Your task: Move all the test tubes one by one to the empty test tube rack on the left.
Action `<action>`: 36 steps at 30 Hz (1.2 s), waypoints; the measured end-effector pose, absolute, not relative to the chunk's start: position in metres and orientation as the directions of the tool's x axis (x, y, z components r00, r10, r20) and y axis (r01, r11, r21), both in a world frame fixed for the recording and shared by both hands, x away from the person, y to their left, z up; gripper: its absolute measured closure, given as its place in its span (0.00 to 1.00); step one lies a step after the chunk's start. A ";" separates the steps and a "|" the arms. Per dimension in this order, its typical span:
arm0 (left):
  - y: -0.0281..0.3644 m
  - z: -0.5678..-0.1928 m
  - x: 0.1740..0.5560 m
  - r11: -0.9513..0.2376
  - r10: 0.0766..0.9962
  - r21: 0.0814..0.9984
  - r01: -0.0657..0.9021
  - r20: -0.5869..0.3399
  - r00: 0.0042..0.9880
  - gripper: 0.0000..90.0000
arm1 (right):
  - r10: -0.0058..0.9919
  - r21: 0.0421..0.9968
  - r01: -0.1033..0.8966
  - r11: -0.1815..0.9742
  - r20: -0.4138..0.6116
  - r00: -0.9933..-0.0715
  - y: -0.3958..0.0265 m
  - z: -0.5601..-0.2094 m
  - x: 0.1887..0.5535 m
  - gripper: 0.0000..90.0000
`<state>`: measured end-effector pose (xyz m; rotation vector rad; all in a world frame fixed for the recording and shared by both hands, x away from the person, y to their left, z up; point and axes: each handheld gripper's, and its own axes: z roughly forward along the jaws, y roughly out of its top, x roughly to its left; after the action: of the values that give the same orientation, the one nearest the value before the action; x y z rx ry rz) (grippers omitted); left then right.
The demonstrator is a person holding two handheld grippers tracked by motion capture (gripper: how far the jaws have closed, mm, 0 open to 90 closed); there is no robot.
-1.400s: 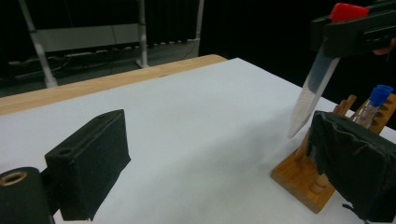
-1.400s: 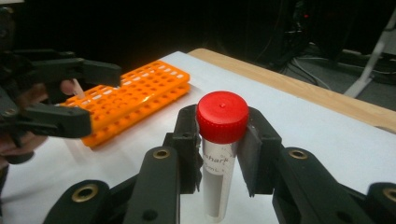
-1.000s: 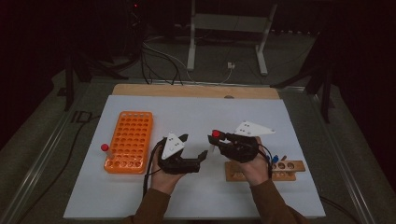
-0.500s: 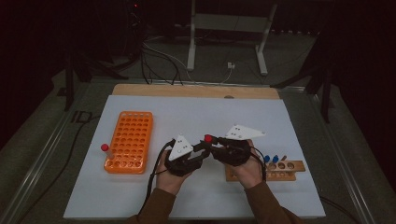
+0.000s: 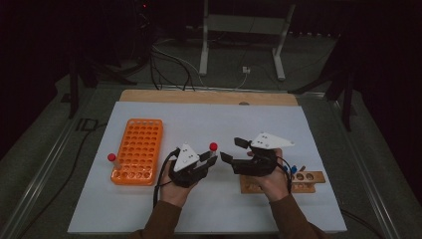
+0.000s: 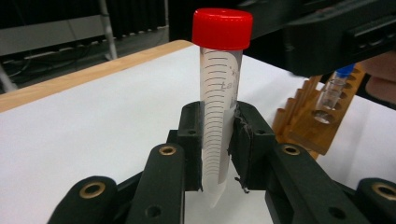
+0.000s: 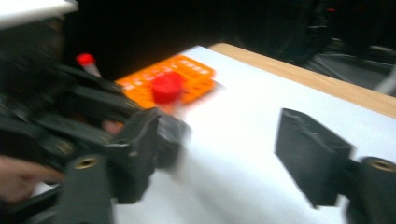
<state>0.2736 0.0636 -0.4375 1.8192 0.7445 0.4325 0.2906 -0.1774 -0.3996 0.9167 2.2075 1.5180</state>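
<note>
Brown sleeves [image 5: 164, 221], black left gripper [image 5: 208, 158] with brass rivets, right gripper [image 5: 234, 150], white three-cornered top plates, trailing black cables.

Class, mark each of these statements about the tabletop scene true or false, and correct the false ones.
1. The left gripper is shut on a red-capped tube. True.
2. The right gripper also clamps that tube. False: its jaws have just been opening and stand apart, with nothing between them.
3. The orange rack lies to the left of the left gripper in the high view. True.
4. The wooden rack holds no tubes. False: a blue-capped tube stands in it.
</note>
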 end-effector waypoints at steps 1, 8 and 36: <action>0.067 -0.437 0.273 -0.232 0.676 0.930 0.284 -0.056 0.735 0.83 | 0.670 0.915 0.326 0.239 0.087 -0.737 -0.181 -0.400 0.290 0.25; 0.092 -0.434 0.268 -0.217 0.706 0.932 0.288 -0.054 0.706 0.84 | 0.740 0.925 0.323 0.202 0.072 -0.669 -0.211 -0.400 0.284 0.10; 0.184 -0.438 0.241 -0.162 0.821 0.936 0.313 -0.048 0.569 0.83 | 0.861 0.932 0.342 0.123 0.072 -0.504 -0.291 -0.403 0.271 0.00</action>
<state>0.2405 0.1844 -0.4377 1.7336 0.9449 0.5931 0.2709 -0.2912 -0.4033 1.1593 1.9104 1.3736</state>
